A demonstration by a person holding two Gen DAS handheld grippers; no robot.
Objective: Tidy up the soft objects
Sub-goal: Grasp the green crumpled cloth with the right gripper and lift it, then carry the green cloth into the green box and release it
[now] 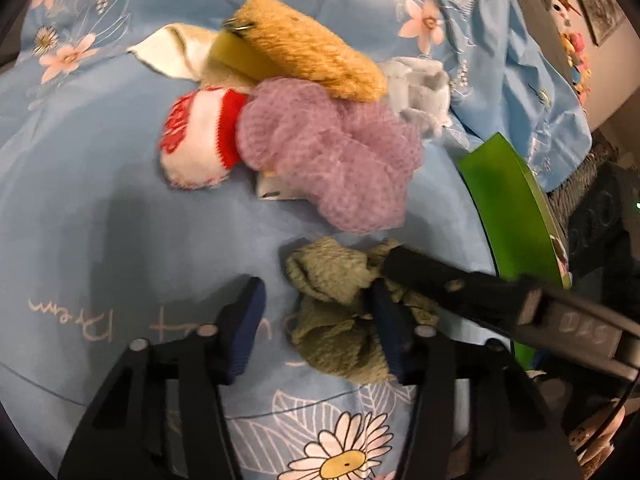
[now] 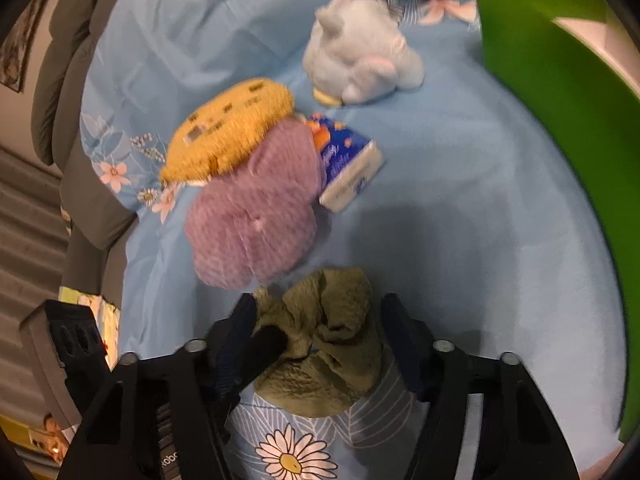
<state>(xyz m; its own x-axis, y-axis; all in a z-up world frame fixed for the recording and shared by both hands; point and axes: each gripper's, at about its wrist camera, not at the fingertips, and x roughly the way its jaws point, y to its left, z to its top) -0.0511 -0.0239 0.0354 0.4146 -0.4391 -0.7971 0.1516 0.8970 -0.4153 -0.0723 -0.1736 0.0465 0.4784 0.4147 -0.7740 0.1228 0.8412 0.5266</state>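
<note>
A crumpled olive-green cloth (image 1: 336, 304) lies on the blue floral bedsheet (image 1: 120, 200). My left gripper (image 1: 320, 312) is open, its right finger touching the cloth's right side. My right gripper (image 2: 320, 328) is open with the same cloth (image 2: 328, 340) between its fingers. The right gripper's finger (image 1: 440, 280) reaches in over the cloth in the left view. Behind lie a purple mesh pouf (image 1: 328, 152), a yellow plush (image 1: 312, 48), a red-and-white sock (image 1: 196, 140) and a pale blue plush toy (image 2: 360, 52).
A green bin (image 2: 560, 100) stands at the right; it also shows in the left wrist view (image 1: 508, 208). A blue tissue pack (image 2: 344, 160) lies beside the pouf. A white cloth (image 1: 172, 52) lies behind the yellow plush. A grey pillow (image 2: 80, 80) borders the bed's left.
</note>
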